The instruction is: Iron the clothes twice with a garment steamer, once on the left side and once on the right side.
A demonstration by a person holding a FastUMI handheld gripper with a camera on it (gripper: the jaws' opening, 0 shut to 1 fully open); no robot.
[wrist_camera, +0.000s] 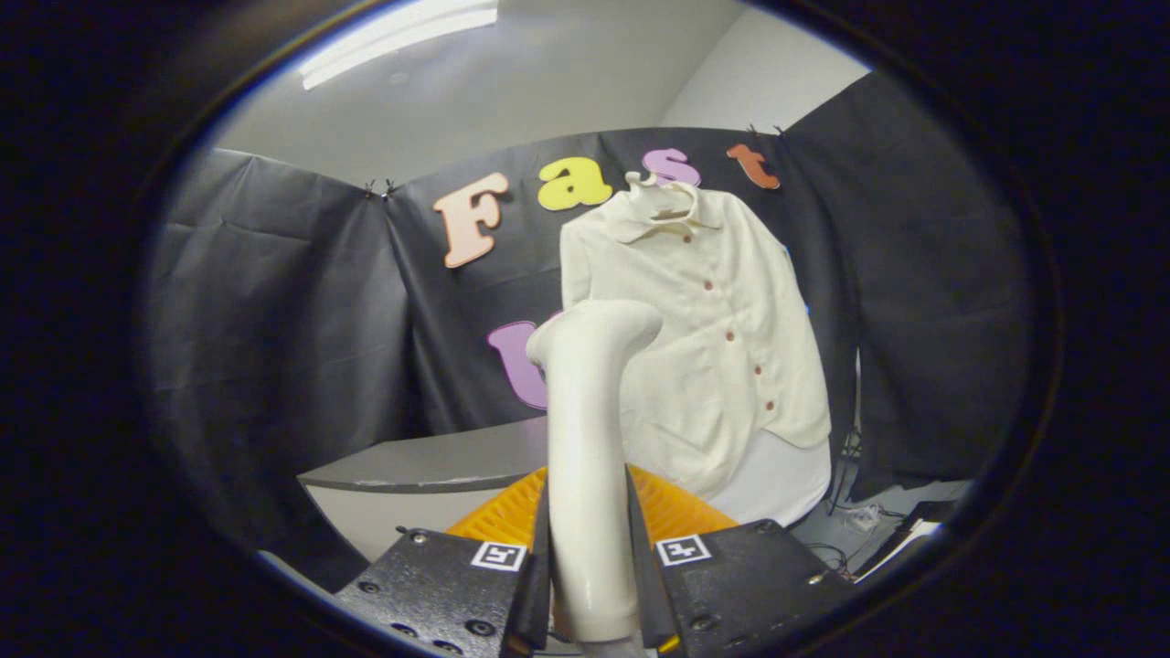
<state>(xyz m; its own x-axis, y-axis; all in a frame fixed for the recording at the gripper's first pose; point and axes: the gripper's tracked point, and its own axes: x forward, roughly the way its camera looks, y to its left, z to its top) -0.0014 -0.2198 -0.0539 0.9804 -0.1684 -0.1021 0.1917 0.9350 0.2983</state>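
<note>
1. While I hung back from the hanging shirt (pixel 708 338), my gripper (pixel 590 557) was clamped on the garment steamer (pixel 585 457), both fingers pressing its white handle.
2. Its head tipped right, toward the shirt's lower left side, just beyond my fingers.
3. Below sat an orange basket (pixel 503 516), a grey table (pixel 439 466) to the far left.

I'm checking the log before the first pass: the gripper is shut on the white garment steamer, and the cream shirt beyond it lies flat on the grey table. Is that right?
Not quite. The gripper is shut on the white garment steamer, but the cream shirt hangs on a hanger against the booth wall, above the grey table, as the gripper view shows.
</note>
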